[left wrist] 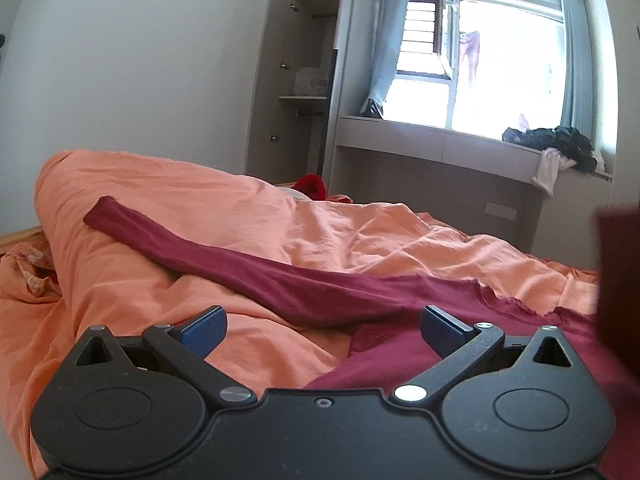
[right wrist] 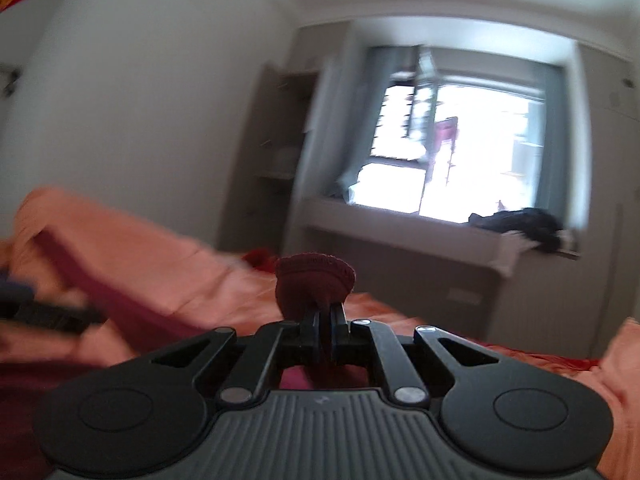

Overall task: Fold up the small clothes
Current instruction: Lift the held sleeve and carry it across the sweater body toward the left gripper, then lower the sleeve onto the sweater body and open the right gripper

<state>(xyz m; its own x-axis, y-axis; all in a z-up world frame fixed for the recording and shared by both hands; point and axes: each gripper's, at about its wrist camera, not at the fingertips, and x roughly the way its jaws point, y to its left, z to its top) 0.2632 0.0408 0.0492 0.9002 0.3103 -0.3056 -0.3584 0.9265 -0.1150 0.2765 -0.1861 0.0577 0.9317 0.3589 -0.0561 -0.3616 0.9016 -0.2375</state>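
The left gripper [left wrist: 322,330] is open, its blue pads [left wrist: 204,330] wide apart with nothing between them. The maroon garment [left wrist: 384,300] lies below it on the orange duvet [left wrist: 160,280], one sleeve running toward the upper left of the frame. The right gripper [right wrist: 325,320] is clamped on a bunched cuff [right wrist: 314,280] of the garment, at centre frame. The right view is blurred.

A pale wall [left wrist: 140,60] meets an open wardrobe [left wrist: 296,80] with shelves. Beside it, bright daylight floods a window [left wrist: 500,60] hung with grey-blue curtains [left wrist: 392,32], above a built-in ledge [left wrist: 440,136] bearing dark clothes [left wrist: 556,140].
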